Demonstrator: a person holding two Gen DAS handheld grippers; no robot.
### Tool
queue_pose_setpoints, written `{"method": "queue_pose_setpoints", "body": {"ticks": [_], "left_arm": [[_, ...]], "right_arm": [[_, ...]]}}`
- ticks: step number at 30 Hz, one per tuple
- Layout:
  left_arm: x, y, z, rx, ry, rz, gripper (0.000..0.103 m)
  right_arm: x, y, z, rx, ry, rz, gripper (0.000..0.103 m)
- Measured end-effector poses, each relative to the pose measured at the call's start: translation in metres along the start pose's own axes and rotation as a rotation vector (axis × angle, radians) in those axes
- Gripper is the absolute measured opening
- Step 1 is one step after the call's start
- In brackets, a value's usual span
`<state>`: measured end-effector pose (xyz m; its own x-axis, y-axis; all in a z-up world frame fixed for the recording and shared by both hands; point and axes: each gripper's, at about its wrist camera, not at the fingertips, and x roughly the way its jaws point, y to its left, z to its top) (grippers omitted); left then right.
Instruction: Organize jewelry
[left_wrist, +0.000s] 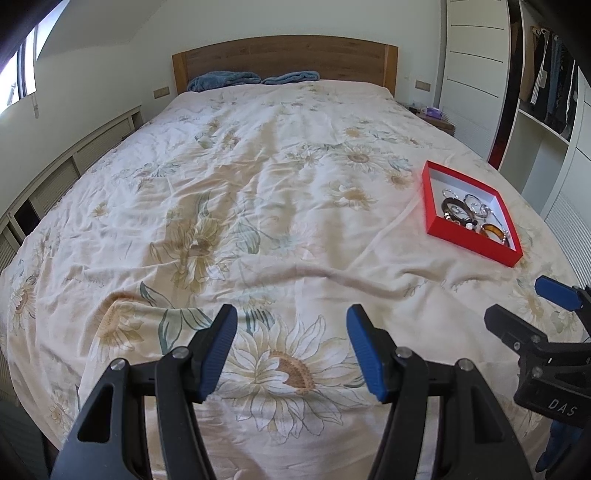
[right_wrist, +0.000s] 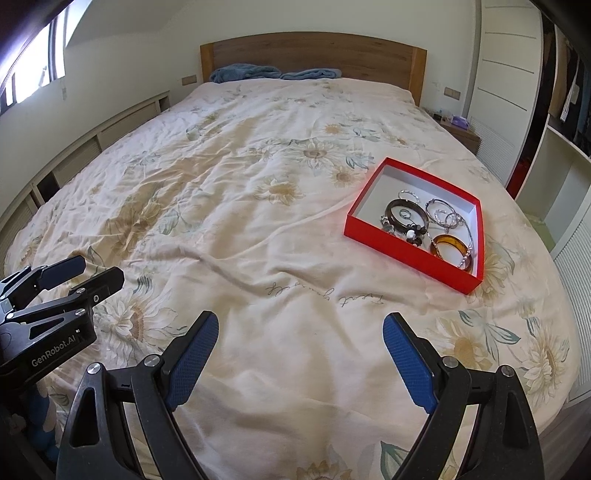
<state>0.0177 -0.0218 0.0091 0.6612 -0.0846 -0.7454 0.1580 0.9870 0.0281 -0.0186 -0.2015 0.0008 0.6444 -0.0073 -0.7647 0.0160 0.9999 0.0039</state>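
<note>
A red tray (right_wrist: 402, 248) with a white inside lies on the bed at the right; it also shows in the left wrist view (left_wrist: 428, 199). It holds several pieces of jewelry: a dark brown bangle (right_wrist: 392, 207), an amber bangle (right_wrist: 450, 243), silver bracelets (right_wrist: 441, 216) and small rings. My left gripper (left_wrist: 291, 345) is open and empty above the near part of the bed, left of the tray. My right gripper (right_wrist: 300, 354) is open and empty, in front of the tray. Each gripper shows at the edge of the other's view.
The bed (right_wrist: 240, 177) has a wrinkled cream sunflower cover, a wooden headboard (right_wrist: 314, 55) and blue pillows (right_wrist: 243, 73). A low cabinet (left_wrist: 55, 177) runs along the left wall. A nightstand (right_wrist: 461, 133) and white wardrobe shelves (right_wrist: 554, 166) stand on the right.
</note>
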Motion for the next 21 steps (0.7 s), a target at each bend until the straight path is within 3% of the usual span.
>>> {"method": "queue_pose_setpoints", "body": {"ticks": [21], "left_arm": [[-0.018, -0.001, -0.004, 0.008, -0.026, 0.007, 0.06]], "right_arm": [[-0.007, 0.01, -0.001, -0.015, -0.001, 0.001, 0.09]]}}
